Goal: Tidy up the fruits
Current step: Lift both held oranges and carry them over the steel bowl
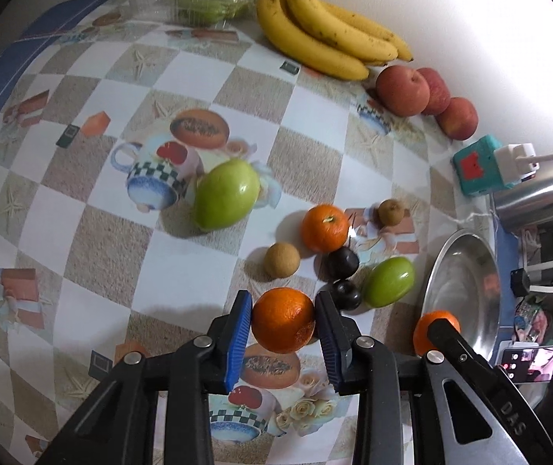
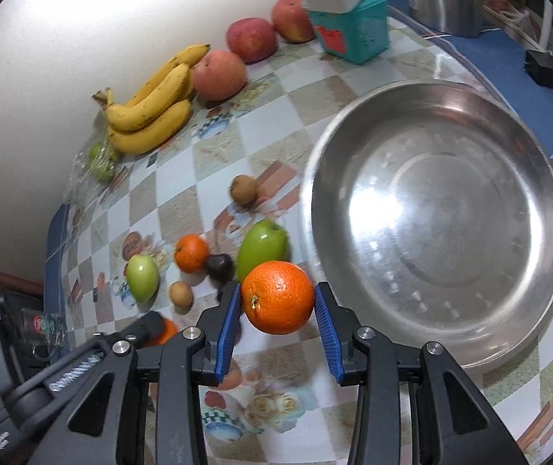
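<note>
I hold an orange in each hand. My left gripper (image 1: pixel 283 323) pinches one orange (image 1: pixel 283 319) between its blue pads, lifted off the checked tablecloth (image 1: pixel 94 240). My right gripper (image 2: pixel 277 302) pinches the other orange (image 2: pixel 277 296) the same way, stem scar turned toward my left pad.

What matters next, I judge, is the steel bowl (image 2: pixel 540 178). From my right jaws it lies just ahead and to the right, its near rim close beside the orange I carry, its inside bare. From my left jaws the bowl (image 1: pixel 437 271) sits farther off to the right, with my right gripper (image 1: pixel 441 329) between. So my right hand is nearer and should probably go first; a short move forward and right puts its orange over the rim.

Ahead of my left jaws lie a third orange (image 1: pixel 325 228), two dark plums (image 1: pixel 343 262), a green fruit (image 1: pixel 388 282) and a small brown fruit (image 1: pixel 281 259), all loose on the cloth. Being round, my oranges have no long axis to mind.
</note>
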Demonstrator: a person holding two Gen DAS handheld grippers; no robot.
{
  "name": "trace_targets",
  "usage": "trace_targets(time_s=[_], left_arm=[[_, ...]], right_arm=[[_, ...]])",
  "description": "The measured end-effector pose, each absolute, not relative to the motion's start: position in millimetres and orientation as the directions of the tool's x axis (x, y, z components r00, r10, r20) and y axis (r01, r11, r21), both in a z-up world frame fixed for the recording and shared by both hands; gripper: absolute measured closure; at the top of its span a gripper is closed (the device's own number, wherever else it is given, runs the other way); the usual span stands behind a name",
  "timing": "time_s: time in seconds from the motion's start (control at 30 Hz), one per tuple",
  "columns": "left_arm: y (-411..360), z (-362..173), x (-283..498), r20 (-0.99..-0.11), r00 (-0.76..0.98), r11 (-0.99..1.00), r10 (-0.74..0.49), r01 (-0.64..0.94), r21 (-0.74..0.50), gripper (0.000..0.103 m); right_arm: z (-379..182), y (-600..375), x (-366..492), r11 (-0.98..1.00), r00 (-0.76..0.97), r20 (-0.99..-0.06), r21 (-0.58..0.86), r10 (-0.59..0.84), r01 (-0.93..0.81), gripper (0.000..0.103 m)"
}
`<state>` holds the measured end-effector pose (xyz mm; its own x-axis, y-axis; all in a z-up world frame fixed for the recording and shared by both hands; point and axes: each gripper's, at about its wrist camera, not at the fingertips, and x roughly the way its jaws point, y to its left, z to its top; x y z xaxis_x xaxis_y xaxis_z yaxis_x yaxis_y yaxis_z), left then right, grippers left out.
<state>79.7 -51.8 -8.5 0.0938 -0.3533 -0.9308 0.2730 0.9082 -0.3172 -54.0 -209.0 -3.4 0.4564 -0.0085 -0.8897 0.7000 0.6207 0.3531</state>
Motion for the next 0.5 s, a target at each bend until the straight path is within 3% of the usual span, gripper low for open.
trace_targets(time_s=[0.5], left_arm=[[-139, 26, 34, -0.856, 0.15, 0.747, -0.495, 0.576, -0.331, 0.067]], right_arm=[[-4, -274, -113, 0.435, 0.432, -0.892, 0.339, -0.133, 0.834, 0.063]])
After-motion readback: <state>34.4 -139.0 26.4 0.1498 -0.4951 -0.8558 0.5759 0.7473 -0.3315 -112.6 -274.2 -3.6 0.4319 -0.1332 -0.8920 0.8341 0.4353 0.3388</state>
